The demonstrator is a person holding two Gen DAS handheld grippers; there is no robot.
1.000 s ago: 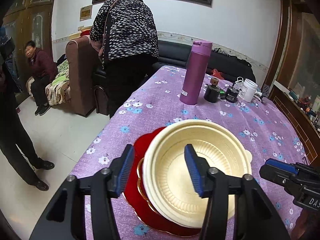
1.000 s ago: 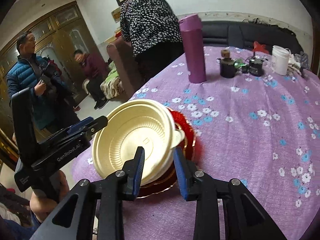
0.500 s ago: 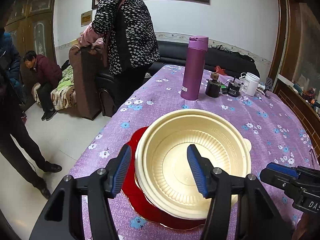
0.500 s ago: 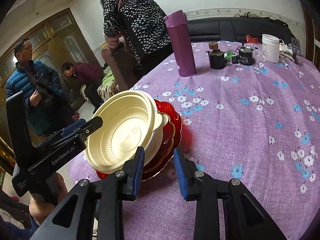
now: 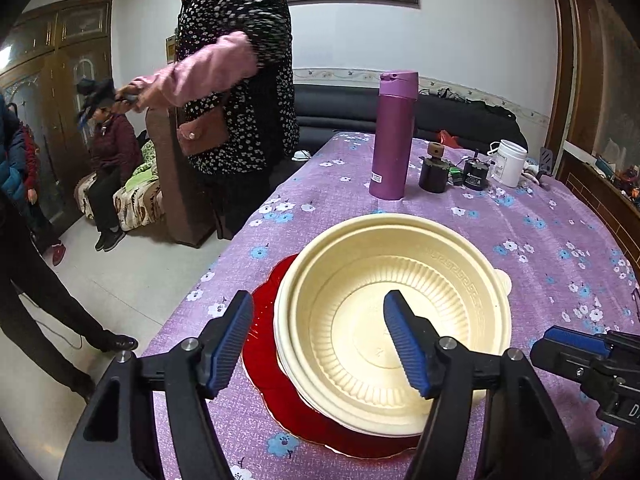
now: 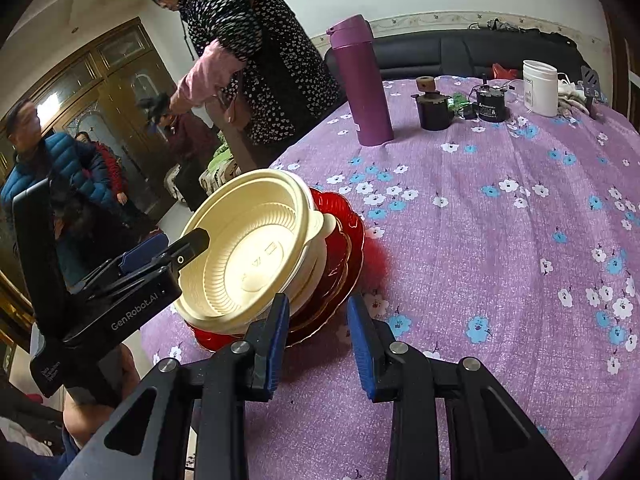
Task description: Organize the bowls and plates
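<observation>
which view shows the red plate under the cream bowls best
The right wrist view: the red plate shows its scalloped, gold-trimmed edge from the side beside the bowls. In the left wrist view the bowls cover most of it, leaving a red crescent.

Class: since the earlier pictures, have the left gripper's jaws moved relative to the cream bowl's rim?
Yes. The left gripper is opening: its left pad now stands clear of the cream bowl rim, over the red plate.

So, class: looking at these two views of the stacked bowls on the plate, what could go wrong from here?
1. The cream ribbed plastic bowls sit off-centre and tilted on the scalloped red plate; they might slide once freed.
2. The left tool is opening astride the bowl rim; a pad could catch it while withdrawing.
3. The stack sits near the edge of the purple floral tablecloth; a nudge could push it off.
</observation>
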